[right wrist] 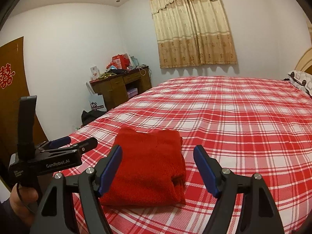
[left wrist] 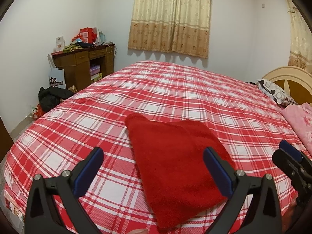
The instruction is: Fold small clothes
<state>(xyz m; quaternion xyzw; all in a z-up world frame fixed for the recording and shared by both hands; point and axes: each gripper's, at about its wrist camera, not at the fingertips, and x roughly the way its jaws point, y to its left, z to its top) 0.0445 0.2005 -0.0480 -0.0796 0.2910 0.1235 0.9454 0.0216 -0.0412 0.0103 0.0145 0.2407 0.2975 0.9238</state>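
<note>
Already folded, the red garment point(right wrist: 148, 167) lies on the plaid bed point(right wrist: 243, 128); both the left gripper point(left wrist: 153, 167) and right gripper point(right wrist: 158, 165) hover spread and empty, probably finished.

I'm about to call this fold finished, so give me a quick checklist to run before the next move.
1. Left gripper open, nothing pinched: ok.
2. Right gripper open, nothing pinched: ok.
3. Red garment lies folded in a compact stack: ok.
4. Garment rests fully on the plaid bedsheet, away from the edge: ok.
5. Layers underneath lie smooth: cannot tell.
6. More clothes waiting to be folded: cannot tell.
</note>
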